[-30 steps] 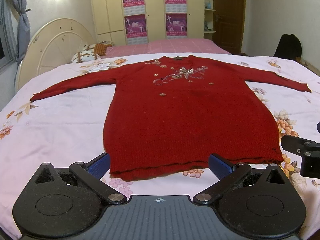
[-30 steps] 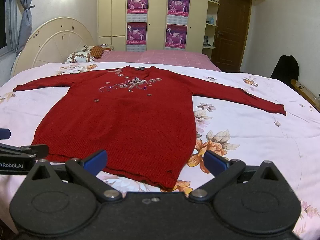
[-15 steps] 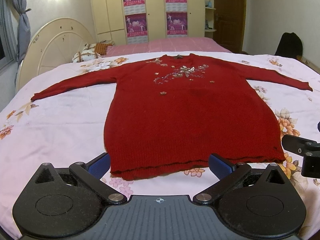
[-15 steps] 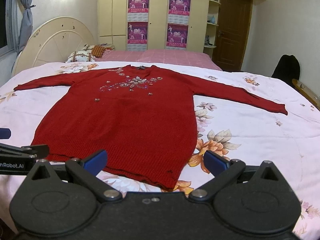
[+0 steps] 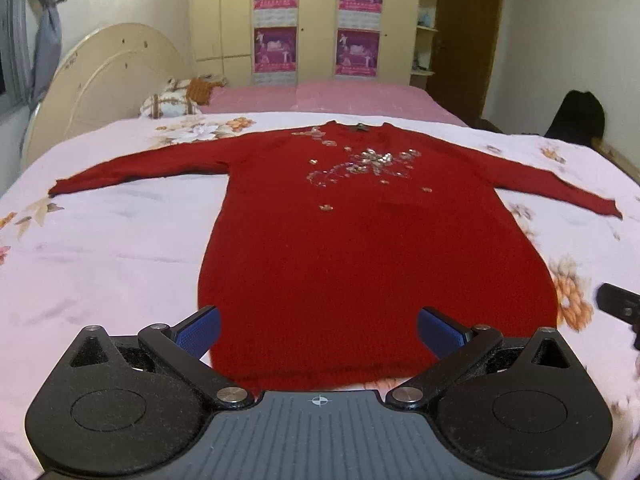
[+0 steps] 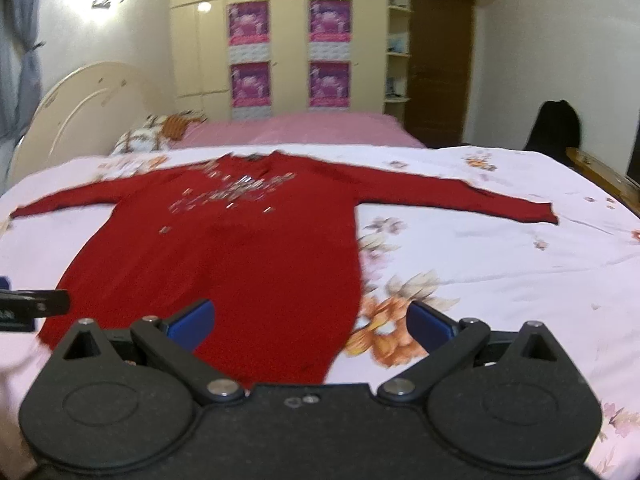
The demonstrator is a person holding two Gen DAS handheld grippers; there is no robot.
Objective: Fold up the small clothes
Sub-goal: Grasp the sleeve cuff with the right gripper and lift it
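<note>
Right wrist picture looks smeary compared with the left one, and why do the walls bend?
Right wrist view: motion blur smears the red sweater and its sequins; a lamp glares top left. Left wrist view: sharper, sequins distinct. Both: fisheye lens curves the edges.

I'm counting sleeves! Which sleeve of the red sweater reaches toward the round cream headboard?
The sleeve on the picture's left of the red sweater. Its cuff points toward the headboard; the other sleeve stretches the opposite way.

The red sweater's (image 5: 360, 248) hem was hidden behind the left tool (image 5: 319, 330), the right wrist view was motion-blurred, and the wardrobe posters (image 6: 289, 54) were too soft to read.
</note>
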